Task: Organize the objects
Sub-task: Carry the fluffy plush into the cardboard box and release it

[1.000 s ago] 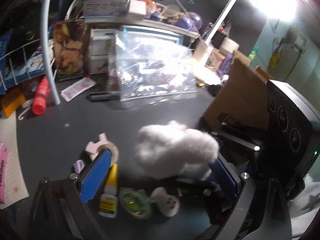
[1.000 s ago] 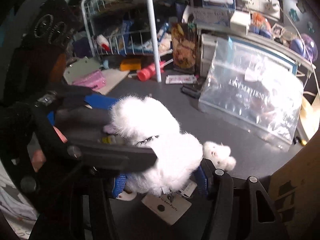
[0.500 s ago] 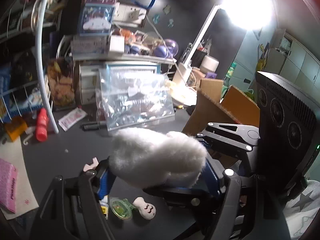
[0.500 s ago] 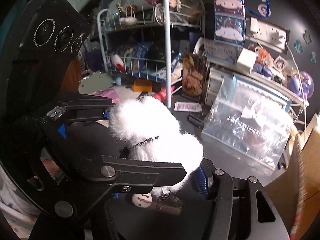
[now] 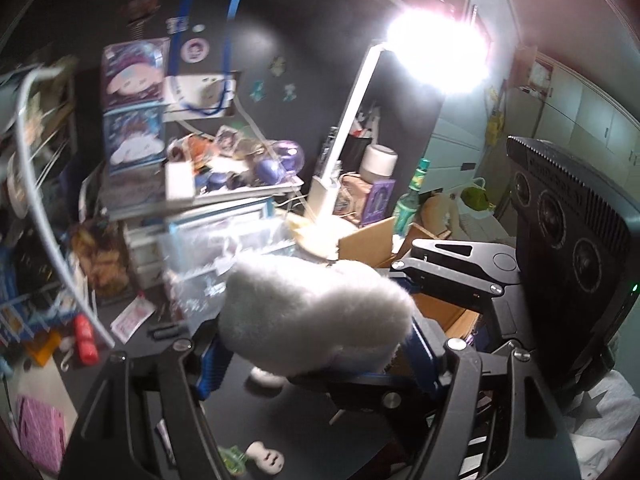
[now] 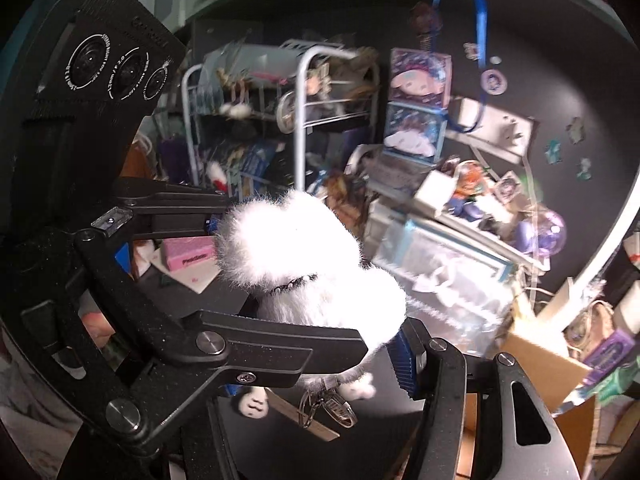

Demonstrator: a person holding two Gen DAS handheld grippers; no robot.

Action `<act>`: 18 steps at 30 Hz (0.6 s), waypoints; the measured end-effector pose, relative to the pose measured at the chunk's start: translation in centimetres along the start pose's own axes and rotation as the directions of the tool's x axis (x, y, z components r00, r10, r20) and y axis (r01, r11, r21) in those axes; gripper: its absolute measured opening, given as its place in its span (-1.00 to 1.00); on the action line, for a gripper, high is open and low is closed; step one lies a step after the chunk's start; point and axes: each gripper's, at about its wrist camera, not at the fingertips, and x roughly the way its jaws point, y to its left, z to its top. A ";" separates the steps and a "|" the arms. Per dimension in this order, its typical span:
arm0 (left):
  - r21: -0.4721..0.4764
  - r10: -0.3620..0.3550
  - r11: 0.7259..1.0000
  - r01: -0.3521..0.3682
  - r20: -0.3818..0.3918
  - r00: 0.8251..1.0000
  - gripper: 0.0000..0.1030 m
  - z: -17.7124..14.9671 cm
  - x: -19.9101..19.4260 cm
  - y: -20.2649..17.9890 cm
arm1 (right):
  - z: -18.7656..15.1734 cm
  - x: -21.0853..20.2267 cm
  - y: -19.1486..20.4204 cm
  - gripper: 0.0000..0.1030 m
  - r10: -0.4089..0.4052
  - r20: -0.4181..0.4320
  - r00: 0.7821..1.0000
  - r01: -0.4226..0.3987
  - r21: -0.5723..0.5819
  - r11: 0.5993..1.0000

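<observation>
Since 1.0 s ago the white plush toy (image 5: 316, 316) has gone from resting on the dark worktop (image 5: 132, 344) to hanging clear above it; background now tilted and motion-blurred in both views. Left gripper (image 5: 316, 352): blue-padded jaws pinching the plush from both sides in the left wrist view. Right gripper (image 6: 320, 344): its right blue pad presses the plush's flank; its left pad is hidden behind the left gripper's black linkage, which crosses the right wrist view, so both tools grip the same toy. Hard to make out: the clear zip bag (image 5: 224, 260) behind the plush is smeared by blur, and the plush's lower half is cut off by the jaws. Plush appearance: fluffy, long white pile, two lobes with a thin dark stitched line (image 6: 292, 284) between them; a metal keyring with clear tag (image 6: 324, 404) dangles beneath. A small white figurine with a face (image 5: 266, 456) lies on the worktop below. Desk lamp (image 5: 436, 52) glares at upper right.
</observation>
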 end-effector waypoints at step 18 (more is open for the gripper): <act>0.065 -0.119 0.989 0.129 -0.144 0.982 0.39 4.8 10.4 -6.7 | -3.9 -3.7 -10.6 0.04 -0.078 -0.081 0.994 0.089 0.155 0.984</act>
